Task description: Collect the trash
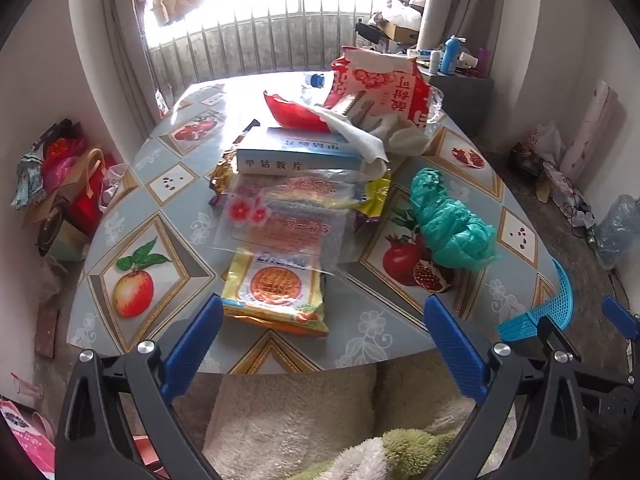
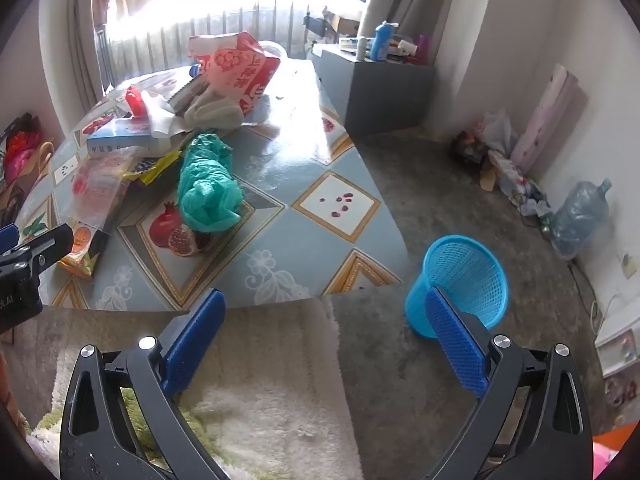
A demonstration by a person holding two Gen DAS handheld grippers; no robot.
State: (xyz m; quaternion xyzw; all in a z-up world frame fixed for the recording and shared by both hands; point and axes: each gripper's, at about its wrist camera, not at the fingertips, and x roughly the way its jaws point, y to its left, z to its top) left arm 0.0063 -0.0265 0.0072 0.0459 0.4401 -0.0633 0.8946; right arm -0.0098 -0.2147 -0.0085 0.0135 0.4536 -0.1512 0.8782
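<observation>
The blue-and-white box (image 1: pixel 300 152) carries the side label "甲钴胺片". The red-and-white bag (image 1: pixel 380 84) shows large red characters (inverted, not reliably legible). Print on the yellow packet (image 1: pixel 276 288) is blurred.

Bright barred window (image 1: pixel 256 20), white walls, grey concrete floor (image 2: pixel 420 184), grey cabinet (image 2: pixel 380 84)

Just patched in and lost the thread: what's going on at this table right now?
Trash pickup hasn't really started. Both hand-held grippers are open and empty: the left hand-held gripper hovers at the table edge facing a yellow snack packet, the right hand-held gripper hangs beside the blue basket on the floor. Wrappers, a box and a green plastic bag lie on the table.
</observation>
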